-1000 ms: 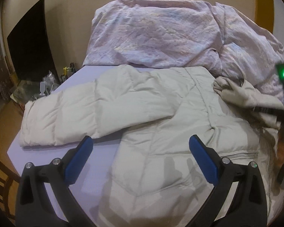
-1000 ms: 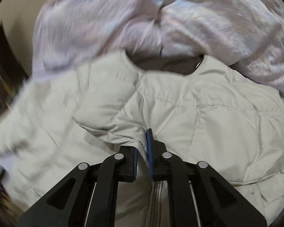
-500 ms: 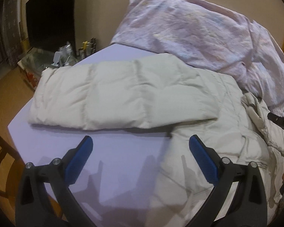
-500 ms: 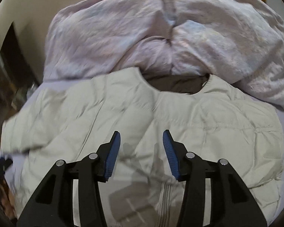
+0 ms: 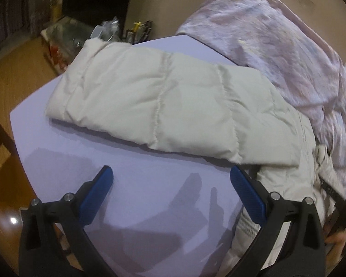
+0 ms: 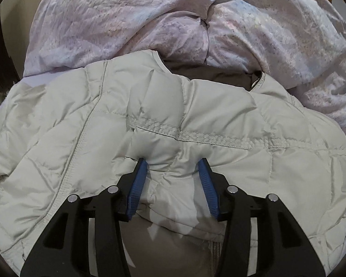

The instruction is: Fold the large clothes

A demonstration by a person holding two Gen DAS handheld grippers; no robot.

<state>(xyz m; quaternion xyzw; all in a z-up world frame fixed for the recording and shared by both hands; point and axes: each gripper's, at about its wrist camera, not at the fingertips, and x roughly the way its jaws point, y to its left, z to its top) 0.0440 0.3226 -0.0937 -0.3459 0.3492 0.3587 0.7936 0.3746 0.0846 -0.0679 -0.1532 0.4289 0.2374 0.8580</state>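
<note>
A cream quilted puffer jacket point(image 6: 219, 120) lies spread on a lavender bed sheet point(image 5: 150, 184). In the left wrist view its sleeve point(image 5: 154, 101) stretches out to the left across the sheet. My left gripper point(image 5: 171, 182) is open and empty, over bare sheet just in front of the sleeve. My right gripper point(image 6: 173, 170) is open, its blue fingertips point(image 6: 140, 168) pressed down into the jacket's front panel near the zipper point(image 6: 213, 254). A puff of fabric bulges between the fingers.
A crumpled pink floral duvet point(image 6: 173, 18) is heaped behind the jacket's collar. The bed's left corner point(image 5: 13, 115) drops to a wooden floor point(image 5: 9, 69). A cluttered low table point(image 5: 80, 34) stands beyond that corner.
My right gripper opened, let go of the jacket fold and dropped onto the front panel. My left gripper swung left and closer to the sleeve, staying open.
</note>
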